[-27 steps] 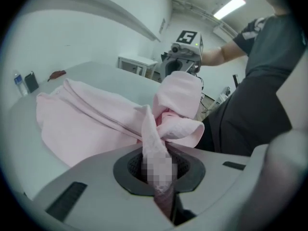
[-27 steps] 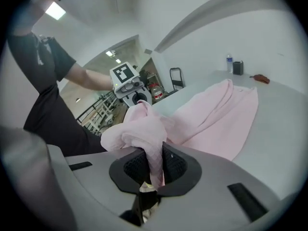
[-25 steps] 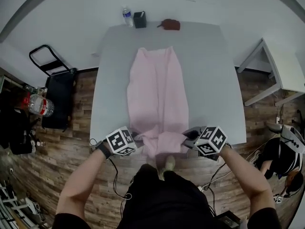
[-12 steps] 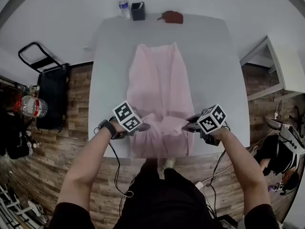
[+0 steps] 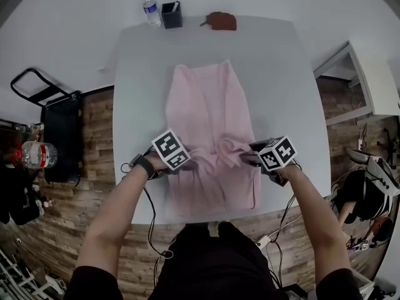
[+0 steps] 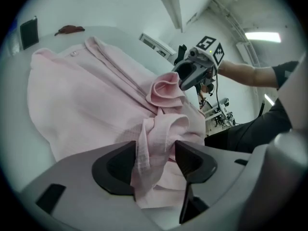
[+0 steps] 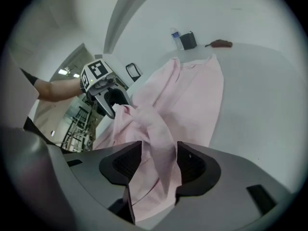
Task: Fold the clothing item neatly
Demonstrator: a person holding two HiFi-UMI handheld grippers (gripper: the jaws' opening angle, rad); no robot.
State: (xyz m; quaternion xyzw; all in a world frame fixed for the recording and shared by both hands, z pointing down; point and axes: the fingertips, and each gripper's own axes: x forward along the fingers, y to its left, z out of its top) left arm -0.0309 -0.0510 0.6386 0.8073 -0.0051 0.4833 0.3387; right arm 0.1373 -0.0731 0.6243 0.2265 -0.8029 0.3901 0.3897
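The pink garment [image 5: 209, 105] lies lengthwise on the counter [image 5: 287, 92]. The left hand-held gripper [image 5: 189, 165] and right hand-held gripper [image 5: 245, 159] have just been opening and are released, with bunched cloth loose between the jaws. Withdraw both evenly so the folded edge lands straight.

Head view looks down; both gripper views closely share garment [image 5: 206, 114].

Wide bare strips of the grey surface [image 5: 284, 92] run down both sides of the pink garment [image 5: 206, 102], which covers the middle. Only the far edge is occupied, by a water bottle [image 5: 150, 11], a black holder [image 5: 171, 15] and a brown object [image 5: 221, 21].
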